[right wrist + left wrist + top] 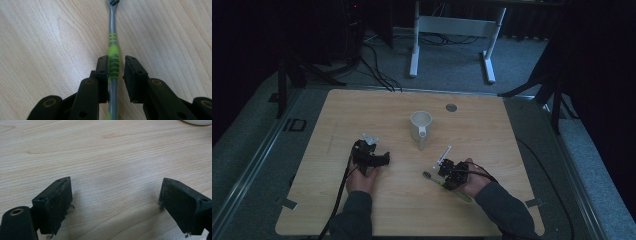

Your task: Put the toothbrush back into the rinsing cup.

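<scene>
The right tool (pixel 116 68) has its jaws set narrowly around the toothbrush (pixel 113 50), which lies flat on the desk (pixel 492 125) at the near right, one pad not touching. The left tool (pixel 115 202) is spread wide over bare wood.

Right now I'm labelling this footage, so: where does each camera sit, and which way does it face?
High view: above the table, looking forward and down; forearms, both hands, mug.
Left gripper view: on the left gripper, facing bare wood between wide-apart jaws.
Right gripper view: on the right gripper, facing along the toothbrush between its jaws.
Shared: high and right gripper views both show the toothbrush.
</scene>
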A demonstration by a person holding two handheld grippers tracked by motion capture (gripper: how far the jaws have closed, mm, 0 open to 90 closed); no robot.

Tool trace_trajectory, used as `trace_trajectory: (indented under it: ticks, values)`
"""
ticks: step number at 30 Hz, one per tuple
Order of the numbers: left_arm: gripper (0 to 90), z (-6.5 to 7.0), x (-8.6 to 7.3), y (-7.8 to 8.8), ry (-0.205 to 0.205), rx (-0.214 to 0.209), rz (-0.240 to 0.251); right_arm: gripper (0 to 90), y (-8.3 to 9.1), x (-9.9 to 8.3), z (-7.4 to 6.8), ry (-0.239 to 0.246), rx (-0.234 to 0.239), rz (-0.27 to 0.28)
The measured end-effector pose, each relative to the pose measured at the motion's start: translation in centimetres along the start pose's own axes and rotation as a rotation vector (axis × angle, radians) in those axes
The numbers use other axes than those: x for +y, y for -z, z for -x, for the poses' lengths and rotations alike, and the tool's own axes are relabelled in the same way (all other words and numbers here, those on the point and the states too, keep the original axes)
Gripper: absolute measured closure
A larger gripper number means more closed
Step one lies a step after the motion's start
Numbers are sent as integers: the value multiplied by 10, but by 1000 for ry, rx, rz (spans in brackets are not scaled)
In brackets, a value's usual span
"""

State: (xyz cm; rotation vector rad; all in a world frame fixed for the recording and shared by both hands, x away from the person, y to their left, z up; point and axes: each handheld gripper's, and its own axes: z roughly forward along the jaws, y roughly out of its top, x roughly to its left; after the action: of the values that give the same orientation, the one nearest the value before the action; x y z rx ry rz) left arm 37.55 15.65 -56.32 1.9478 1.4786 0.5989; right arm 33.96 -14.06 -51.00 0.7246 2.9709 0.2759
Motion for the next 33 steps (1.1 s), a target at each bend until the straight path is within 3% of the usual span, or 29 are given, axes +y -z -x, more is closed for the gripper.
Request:
trace_trajectory:
  ticks: [20,33]
  values:
    - [118,0,0,0,0,0,0,771,-9,4,2,-4,7,-40]
    - [118,0,0,0,0,0,0,784,-9,9,-1,28,-4,-78]
